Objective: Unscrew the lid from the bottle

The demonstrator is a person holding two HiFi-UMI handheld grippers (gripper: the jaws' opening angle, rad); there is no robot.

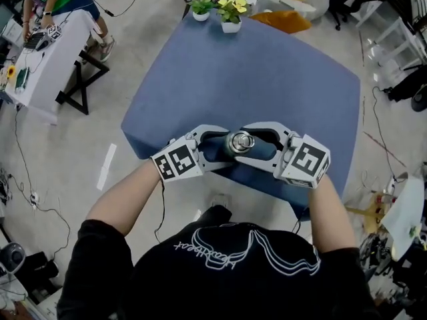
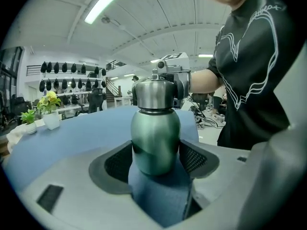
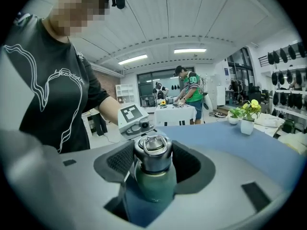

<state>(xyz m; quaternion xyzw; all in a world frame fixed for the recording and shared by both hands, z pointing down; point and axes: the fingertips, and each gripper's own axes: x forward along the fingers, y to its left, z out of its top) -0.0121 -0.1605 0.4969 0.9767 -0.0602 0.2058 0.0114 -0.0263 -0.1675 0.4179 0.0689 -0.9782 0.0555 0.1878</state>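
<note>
Presently, left gripper (image 1: 223,146) is clamping the one bottle (image 2: 156,143); right gripper (image 1: 251,144) is clamping its one lid (image 3: 152,152); two plants (image 1: 201,7) (image 1: 231,12) sitting far.

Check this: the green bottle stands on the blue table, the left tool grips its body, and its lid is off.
One error: the lid is on the bottle, inside the right tool, as the right gripper view shows. The bottle does stand on the table, the left tool gripping its body.

Bottle (image 1: 240,143) on table (image 1: 267,79), flowerpots (image 1: 230,24) behind
</note>
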